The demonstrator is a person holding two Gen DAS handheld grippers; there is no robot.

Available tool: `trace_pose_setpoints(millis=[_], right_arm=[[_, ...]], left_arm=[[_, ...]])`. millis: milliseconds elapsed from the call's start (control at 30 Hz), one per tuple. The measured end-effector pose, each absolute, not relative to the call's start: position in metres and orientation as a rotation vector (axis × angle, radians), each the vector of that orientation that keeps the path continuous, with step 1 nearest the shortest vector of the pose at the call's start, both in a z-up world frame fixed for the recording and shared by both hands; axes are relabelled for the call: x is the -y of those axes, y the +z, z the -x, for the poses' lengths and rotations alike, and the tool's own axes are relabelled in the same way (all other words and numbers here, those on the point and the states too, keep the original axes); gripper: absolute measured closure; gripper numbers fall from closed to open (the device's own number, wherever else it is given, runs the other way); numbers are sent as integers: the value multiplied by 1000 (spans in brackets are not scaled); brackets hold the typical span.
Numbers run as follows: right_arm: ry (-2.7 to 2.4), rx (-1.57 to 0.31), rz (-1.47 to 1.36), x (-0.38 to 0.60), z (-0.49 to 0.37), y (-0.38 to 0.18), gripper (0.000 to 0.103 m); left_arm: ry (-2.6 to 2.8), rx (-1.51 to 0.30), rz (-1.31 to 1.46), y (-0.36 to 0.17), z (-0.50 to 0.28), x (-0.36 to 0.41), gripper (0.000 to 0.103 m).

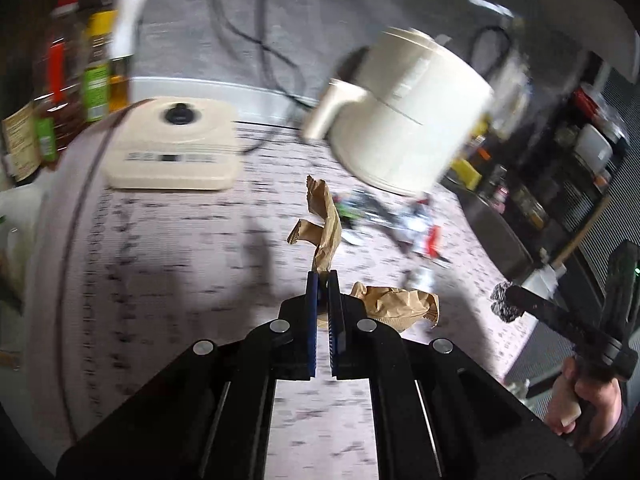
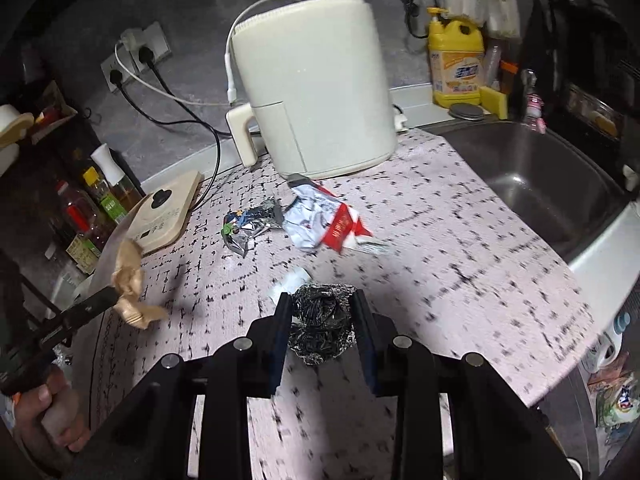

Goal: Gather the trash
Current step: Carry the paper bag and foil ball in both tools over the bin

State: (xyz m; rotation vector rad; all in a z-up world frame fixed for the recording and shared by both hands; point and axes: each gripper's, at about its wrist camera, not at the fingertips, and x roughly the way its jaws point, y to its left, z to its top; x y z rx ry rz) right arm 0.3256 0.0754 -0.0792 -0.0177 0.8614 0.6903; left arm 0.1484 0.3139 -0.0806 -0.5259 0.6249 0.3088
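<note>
The left gripper [image 1: 323, 280] is clamped tight on a crumpled brown paper scrap [image 1: 326, 228] sticking out past its tips, while the right gripper [image 2: 322, 312], part-open, pinches a crumpled black-and-silver foil wad [image 2: 322, 322] between its pads.

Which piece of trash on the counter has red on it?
The crumpled white wrapper in front of the air fryer. One end is red with white writing. The wrapper beside it is silvery blue, and each tool's scrap is brown or dark.
</note>
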Motion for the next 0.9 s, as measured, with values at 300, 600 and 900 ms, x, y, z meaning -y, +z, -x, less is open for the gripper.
trace_pose_setpoints(millis=[300,600,900], right_arm=[[617,-862,-85,51,-290,-63,73],[449,-868,-145,171,-261,-64,72],[297,-887,-197,266,-229,-76,72]], left_arm=[[90,-664,468,-79,-199,-198,98],[-94,-736,411,-85,-217,-85,98],[-234,-803,357,-95,-222,6,98]])
